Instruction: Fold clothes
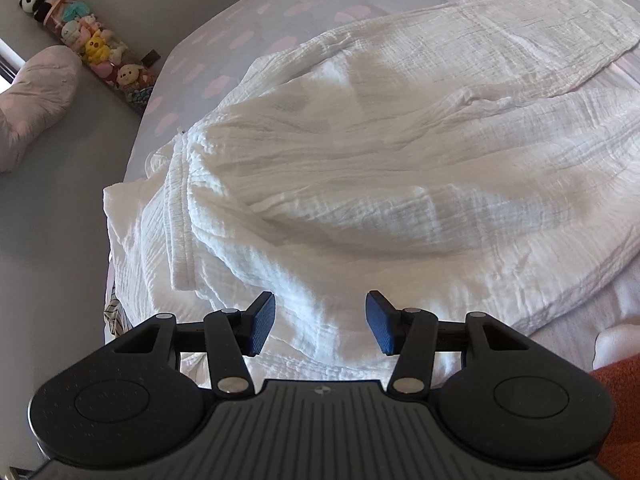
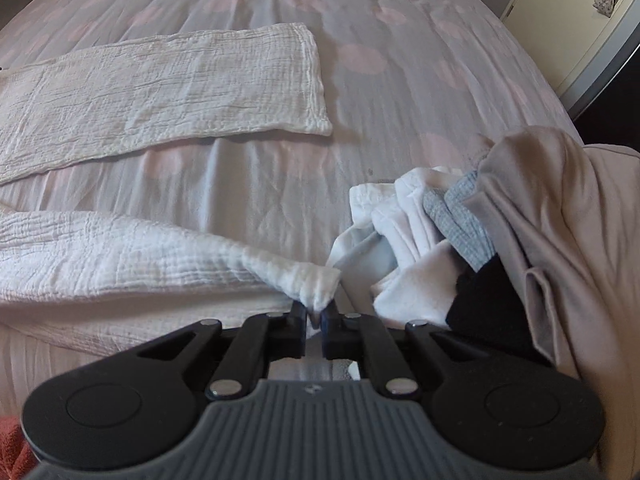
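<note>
Here, the white crinkled trousers [image 1: 360, 152] lie spread across the bed [image 1: 248, 20], waistband toward the bed's left edge. The left gripper [image 1: 320, 326] hovers above the waist end, jaws about half open, nothing between them. The right gripper [image 2: 316, 320] has its jaws nearly closed, pinching the hem of one trouser leg [image 2: 312, 280], just beside a pile of clothes [image 2: 460, 240].
</note>
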Demonstrator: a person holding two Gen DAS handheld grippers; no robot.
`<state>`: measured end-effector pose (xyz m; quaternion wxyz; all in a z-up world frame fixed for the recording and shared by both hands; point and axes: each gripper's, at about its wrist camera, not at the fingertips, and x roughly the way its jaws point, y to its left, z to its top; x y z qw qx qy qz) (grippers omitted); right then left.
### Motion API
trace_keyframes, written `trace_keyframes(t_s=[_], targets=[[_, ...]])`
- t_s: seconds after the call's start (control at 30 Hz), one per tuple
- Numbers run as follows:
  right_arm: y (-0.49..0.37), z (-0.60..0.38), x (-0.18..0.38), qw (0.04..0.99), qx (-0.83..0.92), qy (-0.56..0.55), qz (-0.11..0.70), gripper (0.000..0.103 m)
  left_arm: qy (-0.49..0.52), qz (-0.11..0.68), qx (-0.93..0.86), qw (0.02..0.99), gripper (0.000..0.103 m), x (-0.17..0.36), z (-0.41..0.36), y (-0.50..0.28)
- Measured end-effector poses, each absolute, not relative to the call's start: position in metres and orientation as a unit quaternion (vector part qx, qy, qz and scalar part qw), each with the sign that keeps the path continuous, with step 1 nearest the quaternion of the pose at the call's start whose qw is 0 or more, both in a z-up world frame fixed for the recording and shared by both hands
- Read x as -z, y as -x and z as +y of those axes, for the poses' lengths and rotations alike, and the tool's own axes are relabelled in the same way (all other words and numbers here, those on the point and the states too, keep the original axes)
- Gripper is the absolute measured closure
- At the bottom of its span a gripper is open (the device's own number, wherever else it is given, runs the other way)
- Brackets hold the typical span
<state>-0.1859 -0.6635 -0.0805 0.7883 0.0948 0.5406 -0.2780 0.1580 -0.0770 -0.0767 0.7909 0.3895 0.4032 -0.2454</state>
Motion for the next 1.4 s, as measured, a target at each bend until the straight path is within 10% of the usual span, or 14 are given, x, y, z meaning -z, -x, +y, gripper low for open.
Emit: trace_keyframes(t_s=[0.83,1.4], targets=[[0.184,-0.596,0.094,0.805,0.117,-0.017,0.581,0.074,-0.735,0.241,0.379,0.508,0.054,0.143,-0.048,-0.123],[0.152,-0.574,0.131,0.778,-0.011,0.099,0.620,0.061,-0.674,0.316,0.358,0.564,0.061,0.182,-0.059,-0.169]])
